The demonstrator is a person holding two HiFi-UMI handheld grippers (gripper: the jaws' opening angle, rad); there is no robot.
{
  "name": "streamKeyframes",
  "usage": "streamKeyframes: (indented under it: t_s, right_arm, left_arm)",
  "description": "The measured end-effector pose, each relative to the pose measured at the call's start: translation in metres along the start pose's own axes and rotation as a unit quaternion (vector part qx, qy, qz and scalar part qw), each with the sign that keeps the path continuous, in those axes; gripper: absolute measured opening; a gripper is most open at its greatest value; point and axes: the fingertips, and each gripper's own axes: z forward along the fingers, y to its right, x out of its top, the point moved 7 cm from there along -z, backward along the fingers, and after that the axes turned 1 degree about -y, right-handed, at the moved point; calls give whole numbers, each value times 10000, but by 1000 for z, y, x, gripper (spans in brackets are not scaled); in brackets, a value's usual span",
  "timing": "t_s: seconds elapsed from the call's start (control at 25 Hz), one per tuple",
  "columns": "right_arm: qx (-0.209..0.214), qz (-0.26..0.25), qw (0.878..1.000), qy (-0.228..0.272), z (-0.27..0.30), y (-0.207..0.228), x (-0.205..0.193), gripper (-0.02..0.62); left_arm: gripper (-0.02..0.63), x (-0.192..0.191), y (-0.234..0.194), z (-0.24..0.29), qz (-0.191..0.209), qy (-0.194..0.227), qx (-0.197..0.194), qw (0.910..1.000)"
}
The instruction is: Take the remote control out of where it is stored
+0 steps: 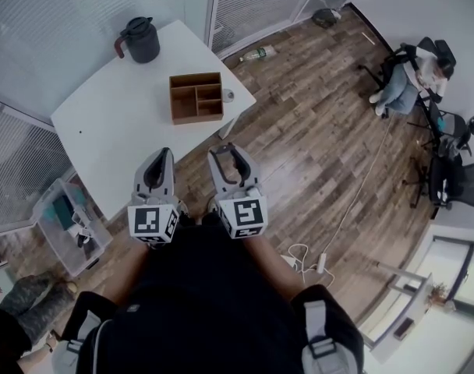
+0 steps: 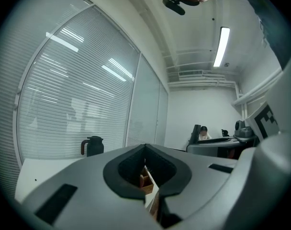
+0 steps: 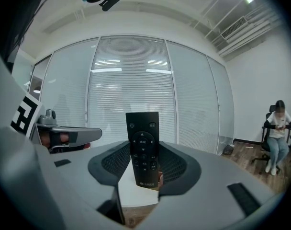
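Note:
The black remote control [image 3: 142, 133] stands upright between the jaws of my right gripper [image 3: 143, 146], which is shut on its lower half. In the head view, my right gripper [image 1: 225, 151] is held close to the body and points at the white table [image 1: 112, 123]. My left gripper [image 1: 160, 156] is beside it, shut with nothing in it. The left gripper's [image 2: 145, 147] jaw tips meet, and the brown wooden organizer box [image 2: 146, 182] shows through the gap. That box [image 1: 196, 97] sits near the table's edge, ahead of both grippers.
A dark jug [image 1: 139, 40] stands at the table's far corner, and a small cup [image 1: 228, 95] is beside the box. On the floor are a clear plastic bin [image 1: 69, 224] at the left, a bottle [image 1: 260, 53] and a white cable [image 1: 323, 259]. A person [image 1: 405, 76] sits at the right.

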Motion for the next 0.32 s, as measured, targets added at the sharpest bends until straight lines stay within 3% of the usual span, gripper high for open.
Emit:
streamKeyframes:
  t_s: [0.32]
  right_arm:
    - [-9, -8, 10000, -15, 4, -2, 1, 181]
  left_arm:
    - [8, 0, -2, 3, 24, -6, -72, 10000]
